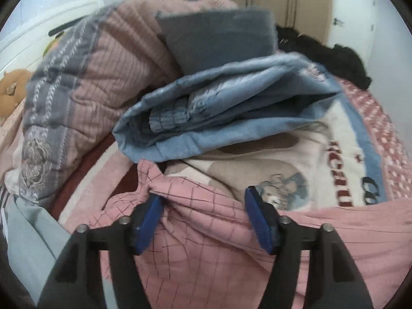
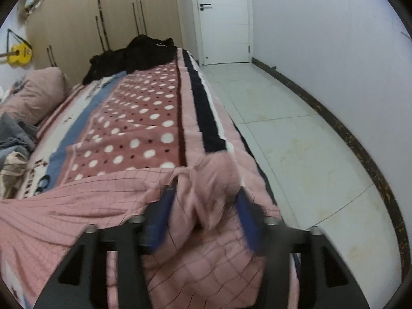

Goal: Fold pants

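Observation:
The pink checked pants (image 1: 206, 231) lie spread across the bed, bunched at both ends. In the left wrist view my left gripper (image 1: 203, 195) is open, its blue pads (image 1: 150, 221) standing wide on either side of a gathered fold of the pants. In the right wrist view my right gripper (image 2: 203, 198) is open too, its blue pads (image 2: 159, 219) either side of a bunched lump of the pants (image 2: 206, 193) near the bed's right edge. The fabric sits between the jaws without being pinched.
A rolled blue blanket (image 1: 219, 110), a grey pillow (image 1: 216, 36) and a pink-grey quilt (image 1: 77, 82) lie ahead of the left gripper. Black clothes (image 2: 134, 54) lie at the bed's far end. The polka-dot bedspread (image 2: 134, 118) drops to a tiled floor (image 2: 296, 141) at right.

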